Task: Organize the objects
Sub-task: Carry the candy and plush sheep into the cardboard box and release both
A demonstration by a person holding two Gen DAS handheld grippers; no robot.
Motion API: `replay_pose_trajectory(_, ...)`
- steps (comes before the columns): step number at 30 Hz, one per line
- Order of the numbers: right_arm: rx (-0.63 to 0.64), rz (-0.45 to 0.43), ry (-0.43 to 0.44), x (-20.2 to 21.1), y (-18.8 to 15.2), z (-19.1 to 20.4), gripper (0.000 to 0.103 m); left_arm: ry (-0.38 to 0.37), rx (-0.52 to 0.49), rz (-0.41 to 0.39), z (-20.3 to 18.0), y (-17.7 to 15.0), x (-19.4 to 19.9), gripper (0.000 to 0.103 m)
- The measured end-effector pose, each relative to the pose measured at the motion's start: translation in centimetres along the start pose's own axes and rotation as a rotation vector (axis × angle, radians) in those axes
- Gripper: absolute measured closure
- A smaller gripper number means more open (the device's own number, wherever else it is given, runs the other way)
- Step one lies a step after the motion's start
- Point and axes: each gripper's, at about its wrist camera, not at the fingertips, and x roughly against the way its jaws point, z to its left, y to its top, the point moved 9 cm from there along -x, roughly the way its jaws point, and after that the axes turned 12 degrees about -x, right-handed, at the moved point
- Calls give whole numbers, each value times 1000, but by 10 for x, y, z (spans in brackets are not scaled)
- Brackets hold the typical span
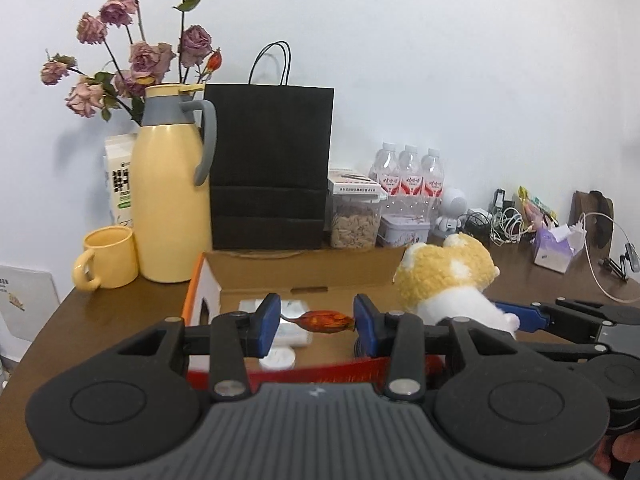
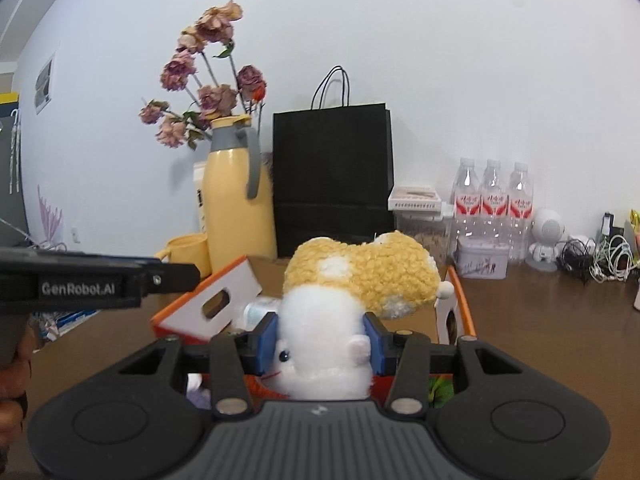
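Note:
An open cardboard box with orange and white sides stands on the brown table; it also shows in the right wrist view. My left gripper is shut on a small orange-red wrapped snack and holds it above the box. White packets lie inside the box. My right gripper is shut on a yellow and white plush toy, held over the box's right part; the toy also shows in the left wrist view.
A yellow thermos jug and a yellow mug stand behind the box on the left, with dried roses. A black paper bag, a food jar, water bottles, cables and tissues line the wall.

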Motion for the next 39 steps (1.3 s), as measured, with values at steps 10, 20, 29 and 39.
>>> replay_pose_trajectory(10,-28,43,-31,-78,19,-25,59,-21,28,35,0,19,-89,62)
replay_pose_trajectory(20,-86,125,-72,-119,3,-58,59,-16,9,138,0,-2,-144,62)
replay_pose_trajectory(29,-66,140,-74,-114,-3,-56,11,33,6,112,6,-2,-137,6)
replay_pose_trajectory(39,-62,113,-93,-107,1,-57,0,86,7,63,8,7,-123,0)
